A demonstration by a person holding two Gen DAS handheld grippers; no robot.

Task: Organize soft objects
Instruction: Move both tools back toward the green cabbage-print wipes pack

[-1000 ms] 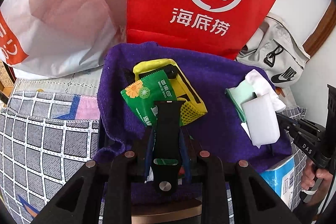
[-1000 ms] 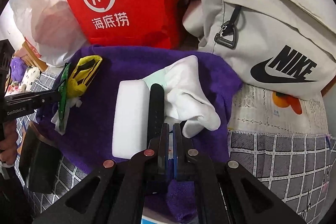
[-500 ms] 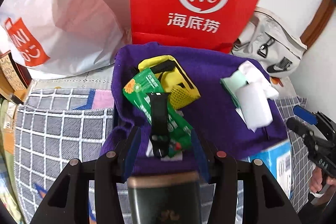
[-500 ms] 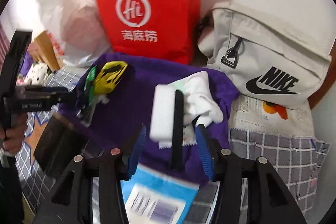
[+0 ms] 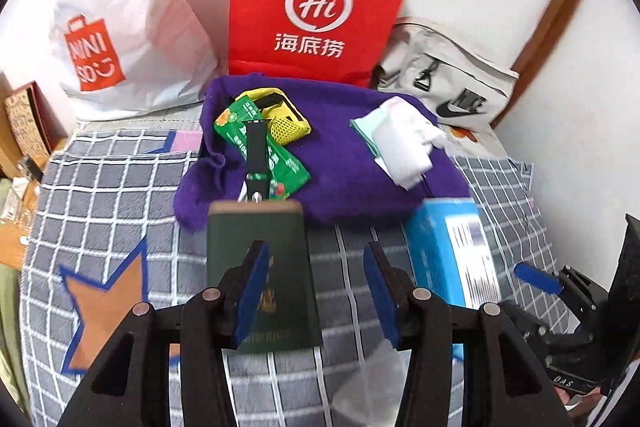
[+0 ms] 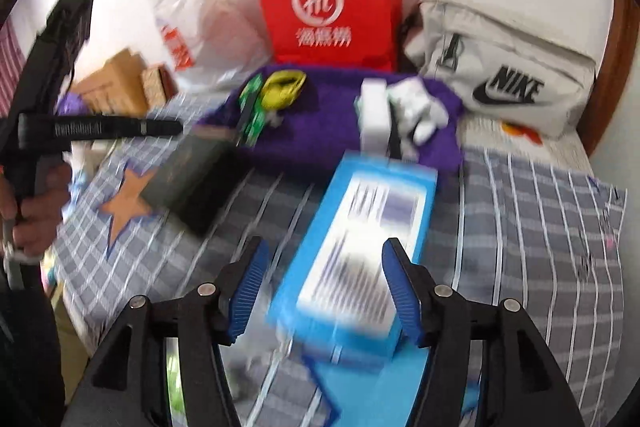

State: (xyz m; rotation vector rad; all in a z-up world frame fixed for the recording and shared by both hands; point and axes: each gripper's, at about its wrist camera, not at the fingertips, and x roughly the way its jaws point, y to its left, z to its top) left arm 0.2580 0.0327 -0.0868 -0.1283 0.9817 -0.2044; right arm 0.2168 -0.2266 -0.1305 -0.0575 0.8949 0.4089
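The purple towel [image 5: 340, 163] lies spread on the checked bed cover [image 5: 112, 187], near the wall, and it already carries two little heaps. On its left half you have a green snack packet [image 5: 280, 163] with a black watch strap [image 5: 256, 155] laid along it, touching a yellow mesh pouch [image 5: 290, 127]. On its right half sit a white foam block [image 5: 402, 151], a pale green cloth [image 5: 366, 129] and a white sock [image 5: 416, 121], bunched together; from the right wrist a second black strap [image 6: 394, 141] shows beside that block. Judging by this, most of the soft items look gathered. Off the towel's near edge lie a dark green booklet [image 5: 260, 259] and a blue box [image 5: 452, 251], both stiff things, so they may be no part of the sorting. Your left gripper [image 5: 316, 287] hangs over the booklet with its jaws spread wide and nothing between them; your right gripper [image 6: 324, 287] hangs over the blue box, jaws equally released and empty. Behind the towel stand a red paper bag [image 5: 316, 7], a white plastic bag [image 5: 120, 7] and a grey Nike pouch [image 5: 460, 83].
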